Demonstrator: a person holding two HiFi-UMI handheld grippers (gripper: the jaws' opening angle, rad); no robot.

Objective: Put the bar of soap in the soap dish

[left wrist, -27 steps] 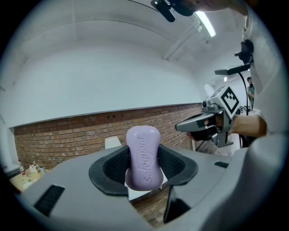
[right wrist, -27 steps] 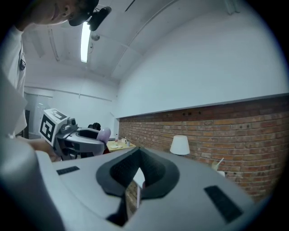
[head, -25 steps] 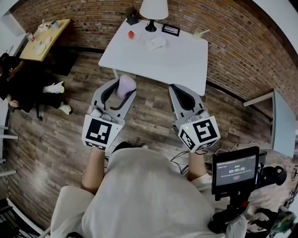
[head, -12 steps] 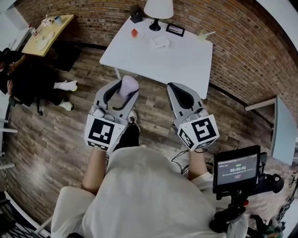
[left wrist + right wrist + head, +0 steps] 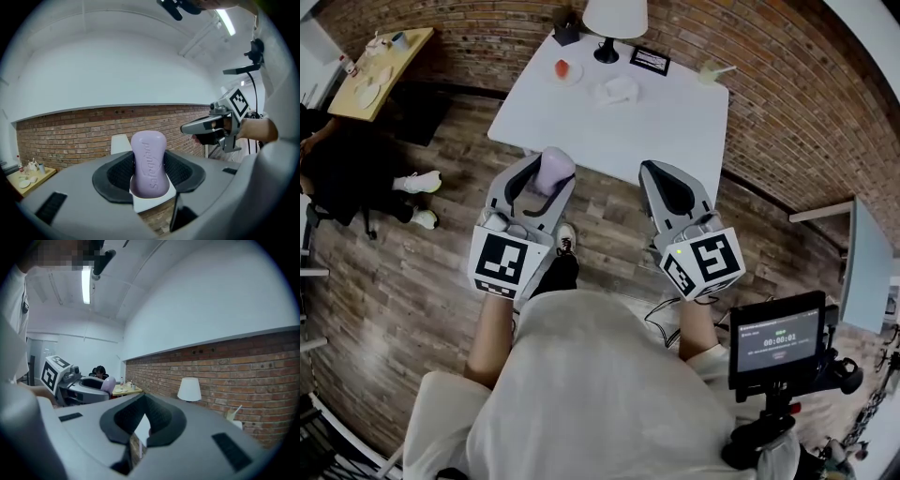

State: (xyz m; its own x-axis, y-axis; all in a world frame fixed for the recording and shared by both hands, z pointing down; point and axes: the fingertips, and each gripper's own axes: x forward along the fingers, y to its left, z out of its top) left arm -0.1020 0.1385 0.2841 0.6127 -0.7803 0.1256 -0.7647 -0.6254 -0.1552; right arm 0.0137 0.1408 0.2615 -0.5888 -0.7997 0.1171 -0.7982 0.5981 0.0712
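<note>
**— What's different from half a second ago?**
— Mainly the white table [image 5: 675, 122], which sits nearer my tongs now. The bar of soap [image 5: 553, 169] was over floorboards, short of the table. Now its far end just reaches the table's near edge. My grip hasn't changed: the left tongs [image 5: 548, 172] still pinch the lilac bar by its long sides, lettered face toward their camera. The right tongs [image 5: 660, 172] stay pressed together at the tips with nothing between them. They are level with the left pair and apart from it.

**— What's around?**
— Beyond the left tongs, near the table's far edge, there's a small plate with something red [image 5: 563, 68]. Ahead, between the two pairs, I see a white lamp [image 5: 609, 19], a dark framed card [image 5: 649, 61] and a white crumpled thing [image 5: 617, 89]. Beyond the right tongs stands a cup with a straw [image 5: 708, 70].

**— Anything in the way?**
— The table's near edge runs across in front of both pairs. Well off to the left of the left tongs are a seated person [image 5: 347, 169] and a yellow table [image 5: 380, 66]. Behind the right tongs is a monitor on a stand [image 5: 773, 339].
</note>
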